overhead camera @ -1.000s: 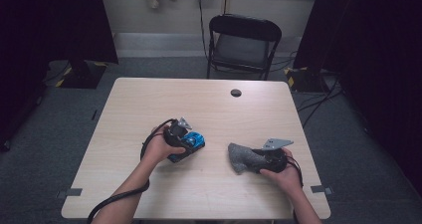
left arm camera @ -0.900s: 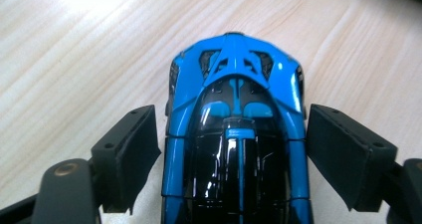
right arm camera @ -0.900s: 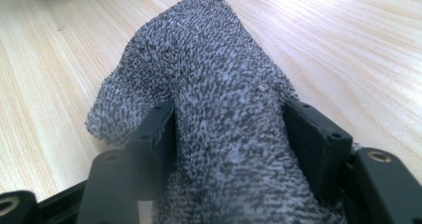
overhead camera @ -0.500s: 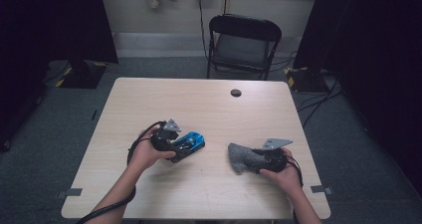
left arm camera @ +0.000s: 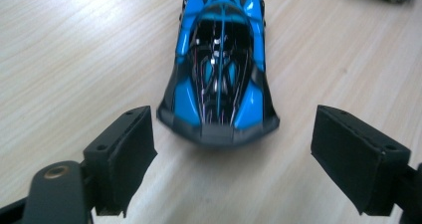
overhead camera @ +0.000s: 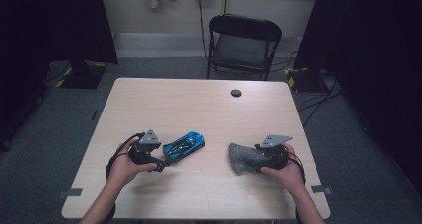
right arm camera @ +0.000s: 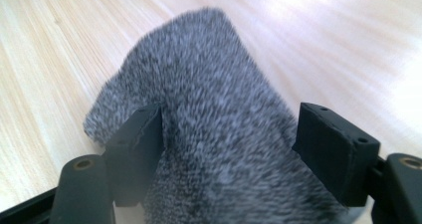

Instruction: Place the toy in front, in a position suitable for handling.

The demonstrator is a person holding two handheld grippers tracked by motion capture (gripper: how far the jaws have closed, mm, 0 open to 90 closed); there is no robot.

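Lower left of the table: you let the car go.
Your left gripper point(overhead camera: 160, 163) backed off the blue toy car point(overhead camera: 184, 145), jaws wide apart. Your right gripper point(overhead camera: 260, 160) squeezed the grey cloth point(overhead camera: 242, 157), lower right.

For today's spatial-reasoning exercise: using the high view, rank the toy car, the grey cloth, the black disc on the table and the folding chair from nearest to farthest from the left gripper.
1. Toy car, just right of the left gripper.
2. Grey cloth, farther right, at the right gripper.
3. Black disc, near the table's far edge.
4. Folding chair, on the floor beyond the table.
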